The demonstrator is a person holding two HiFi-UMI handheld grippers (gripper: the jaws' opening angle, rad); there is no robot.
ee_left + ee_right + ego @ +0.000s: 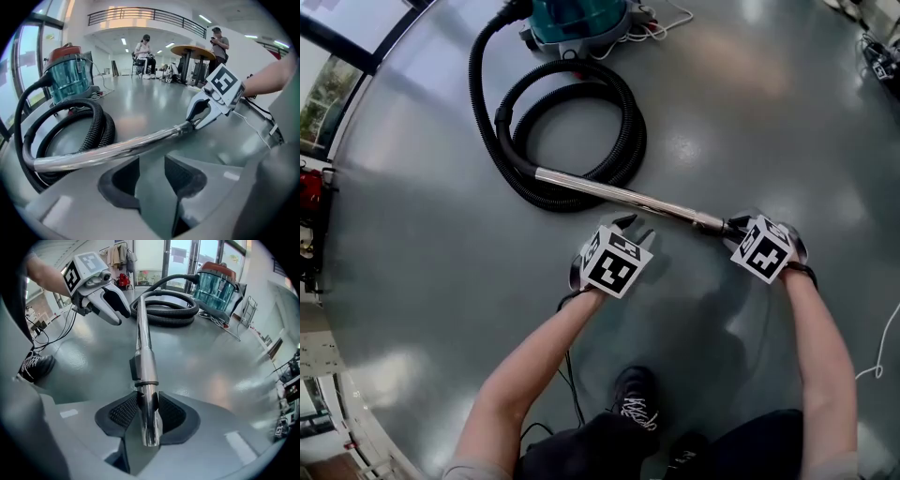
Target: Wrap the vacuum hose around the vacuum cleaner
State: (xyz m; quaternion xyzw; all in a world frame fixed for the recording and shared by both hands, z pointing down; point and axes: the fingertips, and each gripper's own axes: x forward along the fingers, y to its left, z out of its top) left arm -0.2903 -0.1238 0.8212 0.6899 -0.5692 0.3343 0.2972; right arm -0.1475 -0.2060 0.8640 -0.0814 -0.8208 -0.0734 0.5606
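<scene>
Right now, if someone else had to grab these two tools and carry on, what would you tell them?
Right claw: shut on the free end of the metal tube.
Left claw: open and empty, just short of the tube's middle.
Hose: lying in loose loops on the floor beside the vacuum cleaner, none of it around the machine.
Done: tube end gripped.
Left: wind the hose around the vacuum cleaner.

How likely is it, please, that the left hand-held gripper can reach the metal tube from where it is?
Probably yes. The left hand-held gripper is open and empty, close beside the metal tube, with nothing between them. The right hand-held gripper grips only the tube's end.
</scene>
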